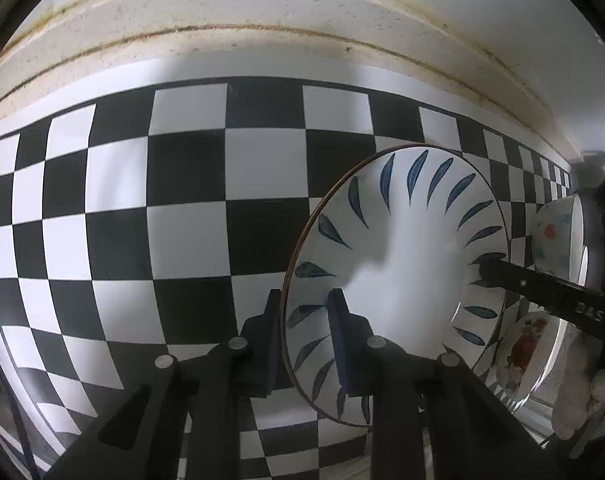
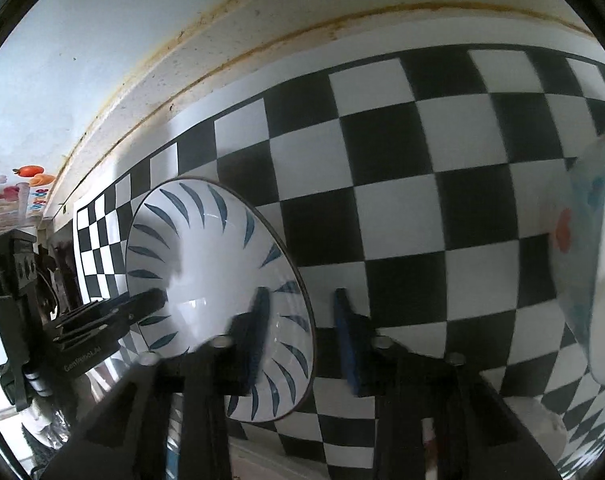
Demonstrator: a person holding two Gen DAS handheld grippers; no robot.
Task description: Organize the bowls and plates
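Your left gripper [image 1: 304, 300] pinches the near rim of a leaf-painted plate [image 1: 398, 264]; one finger sits behind the rim, the other on the white face, closed down to the plate's thickness. The plate is off the checkered mat [image 1: 190, 240], tilted steeply so its face turns toward you.

On the far side of that plate, your right gripper [image 2: 302, 308] stands open. Its left finger lies over the plate's rim and its right finger is beyond the rim above the mat, so it grips nothing.

Further right of the plate, a spotted bowl [image 1: 558, 236] stands on edge, blurred and close to the right gripper. Below it lies a small dish [image 1: 522, 352] with a red pattern.

The likely risk is a slip: one narrow pinch holds a steeply tilted, glazed plate, and a nudge from the open right finger could twist it free. Swinging right could knock the bowl.

Left of the plate the mat is bare, giving you room. Beyond the plate, a stained ledge [image 1: 262, 52] and the wall close off the mat's back edge.
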